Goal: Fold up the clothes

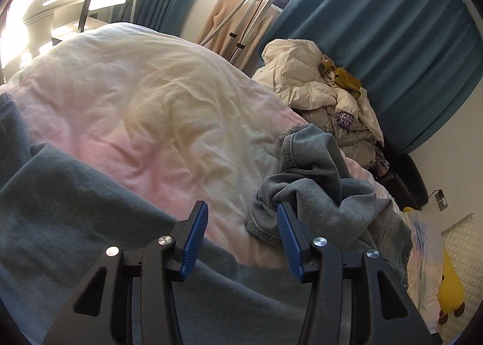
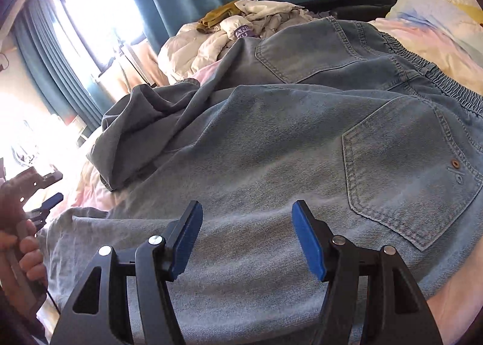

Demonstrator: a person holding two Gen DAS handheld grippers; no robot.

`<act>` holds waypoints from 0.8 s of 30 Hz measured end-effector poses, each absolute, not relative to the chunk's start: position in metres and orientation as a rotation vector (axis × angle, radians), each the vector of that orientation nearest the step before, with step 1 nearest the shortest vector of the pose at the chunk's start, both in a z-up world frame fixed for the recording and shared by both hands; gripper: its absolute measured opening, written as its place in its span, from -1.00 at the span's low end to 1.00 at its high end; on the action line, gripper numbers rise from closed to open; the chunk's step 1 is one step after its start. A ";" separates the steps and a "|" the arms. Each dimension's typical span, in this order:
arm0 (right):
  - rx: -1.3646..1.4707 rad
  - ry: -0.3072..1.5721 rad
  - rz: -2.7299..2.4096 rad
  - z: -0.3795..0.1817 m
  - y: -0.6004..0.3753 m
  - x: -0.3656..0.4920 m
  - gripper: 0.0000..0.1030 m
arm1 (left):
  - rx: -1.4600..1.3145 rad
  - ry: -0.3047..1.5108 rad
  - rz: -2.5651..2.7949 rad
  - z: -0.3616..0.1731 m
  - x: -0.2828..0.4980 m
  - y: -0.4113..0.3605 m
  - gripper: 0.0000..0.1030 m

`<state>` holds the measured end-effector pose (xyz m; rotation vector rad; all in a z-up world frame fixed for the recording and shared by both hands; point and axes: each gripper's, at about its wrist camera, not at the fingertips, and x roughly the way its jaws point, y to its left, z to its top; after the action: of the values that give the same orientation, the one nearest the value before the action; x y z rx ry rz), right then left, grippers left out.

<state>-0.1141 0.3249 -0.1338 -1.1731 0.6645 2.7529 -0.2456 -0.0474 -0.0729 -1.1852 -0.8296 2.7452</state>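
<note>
Left gripper [image 1: 243, 225]: blue ribbed pads spread wide, nothing between them, hovering low over the jeans' leg end and the bare bedding
Right gripper [image 2: 247, 228]: pads also spread apart, empty, poised over the seat of the jeans just beside a back pocket [image 2: 410, 179]
Jeans [image 2: 271, 139]: pale blue denim lying seat-up across the bed, elastic waistband [image 2: 437, 79] toward the pillow end; one leg is bunched and twisted into a heap [image 1: 317, 182] instead of lying straight
Bed cover [image 1: 135, 97]: soft, creased fabric in pink and cream, puffy underneath
Beyond: a cream padded jacket [image 1: 305, 73] heaped past the bed's far edge, teal curtains [image 1: 377, 28] behind it
Likely step: my guess is the crumpled leg needs straightening before any fold
Risk: pinching the heap where it lies could catch several layers at once, or the bed cover with them, and fold the twist in
Risk: denim is heavy and stiff at seams; a shallow grip on one hem may slip as the leg is dragged over the soft cover
</note>
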 end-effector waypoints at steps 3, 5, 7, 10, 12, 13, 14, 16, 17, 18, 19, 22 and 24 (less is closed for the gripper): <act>-1.191 0.728 2.739 -0.140 0.331 -0.120 0.21 | -1.168 -0.796 2.731 -0.072 -0.277 -0.028 -0.05; -1.202 0.770 2.733 -0.143 0.334 -0.123 0.21 | -1.164 -0.782 2.723 -0.069 -0.300 -0.019 -0.05; -1.205 0.805 2.729 -0.145 0.337 -0.124 0.21 | -1.181 -0.773 2.701 -0.069 -0.324 -0.014 -0.05; -1.207 0.842 2.726 -0.149 0.339 -0.127 0.21 | -1.213 -0.765 2.672 -0.070 -0.359 -0.007 -0.05; -1.214 0.858 2.721 -0.154 0.340 -0.131 0.21 | -1.247 -0.799 2.627 -0.077 -0.379 -0.005 -0.05; -1.217 0.863 2.718 -0.156 0.340 -0.133 0.21 | -1.261 -0.811 2.612 -0.080 -0.386 -0.003 -0.05; -1.220 0.867 2.716 -0.158 0.340 -0.135 0.21 | -1.274 -0.821 2.601 -0.083 -0.393 -0.001 -0.05; -1.222 0.872 2.714 -0.161 0.341 -0.138 0.21 | -1.294 -0.822 2.592 -0.087 -0.404 0.005 -0.05; -1.219 0.872 2.716 -0.161 0.340 -0.140 0.21 | -1.313 -0.817 2.572 -0.089 -0.408 0.008 -0.05; -1.215 0.873 2.718 -0.161 0.340 -0.141 0.21 | -1.332 -0.811 2.550 -0.091 -0.413 0.011 -0.05; -1.212 0.873 2.720 -0.161 0.339 -0.142 0.21 | -1.354 -0.784 2.546 -0.092 -0.416 0.015 -0.05; -1.205 0.870 2.723 -0.161 0.339 -0.144 0.21 | -1.436 -0.564 2.621 -0.091 -0.418 0.033 -0.32; -1.204 0.866 2.723 -0.161 0.338 -0.144 0.21 | -1.442 -0.449 2.652 -0.085 -0.413 0.041 -0.67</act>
<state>-0.1437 0.3382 -0.1612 -1.2036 0.8661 2.7227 -0.4126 0.0411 -0.0849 -1.4417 -0.4492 2.6524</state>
